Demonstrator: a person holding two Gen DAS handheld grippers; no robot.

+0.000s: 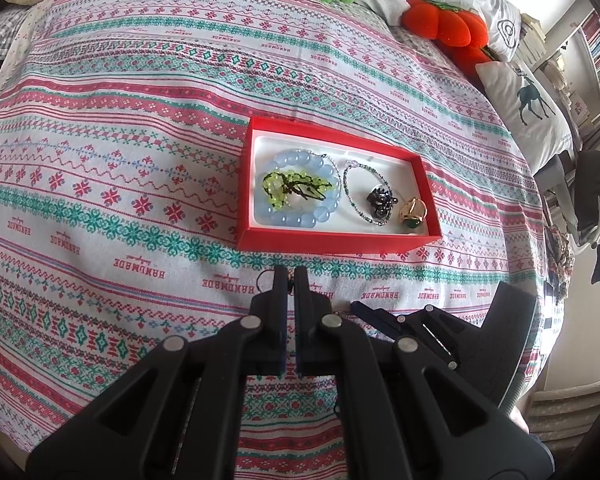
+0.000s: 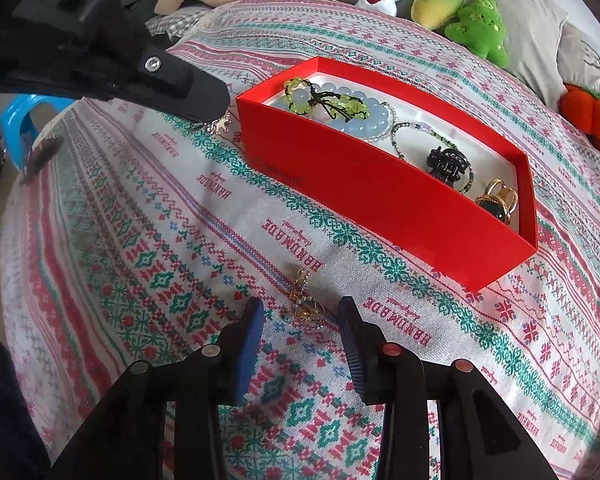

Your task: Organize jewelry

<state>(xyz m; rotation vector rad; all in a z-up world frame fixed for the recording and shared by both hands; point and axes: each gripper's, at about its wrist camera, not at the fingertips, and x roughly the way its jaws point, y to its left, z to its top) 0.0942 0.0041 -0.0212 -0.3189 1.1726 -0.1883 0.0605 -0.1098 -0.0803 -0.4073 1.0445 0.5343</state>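
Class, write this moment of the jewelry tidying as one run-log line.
left gripper: jaws shut on small charm | right gripper: jaws open around gold earring on bedspread | red box: bracelets, clip, ring inside

Jewellery and soft toys, counted

One red box (image 2: 364,196) is seen, with three bracelets, one black hair claw (image 2: 448,162) and one gold ring (image 2: 498,200) counted inside; two small charms are counted on the cloth and three plush toys beyond
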